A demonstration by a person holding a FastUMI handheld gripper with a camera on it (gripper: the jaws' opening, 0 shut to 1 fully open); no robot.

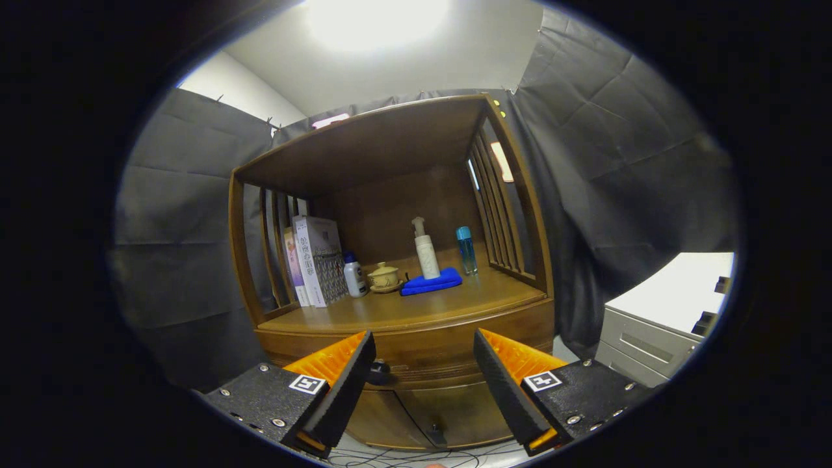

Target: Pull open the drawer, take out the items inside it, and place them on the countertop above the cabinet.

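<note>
A brown wooden cabinet stands ahead with its drawer [422, 354] shut under the countertop [403, 309]. The drawer's dark knob [379, 372] peeks out beside my left finger. My gripper [424, 348] is open, its fingers spread wide in front of the drawer face, apart from it. On the countertop sit a blue folded cloth [431, 283], a white pump bottle [426, 250] behind the cloth, a blue-capped clear bottle [466, 250], a small yellow lidded pot [384, 277], a small white bottle [354, 275] and upright books [318, 260]. What the drawer holds is hidden.
Slatted wooden sides and a top shelf [377, 140] enclose the countertop. Below the drawer are cabinet doors with a small handle [437, 430]. A grey-white drawer unit [656, 325] stands to the right. Cables lie on the floor by the cabinet's base.
</note>
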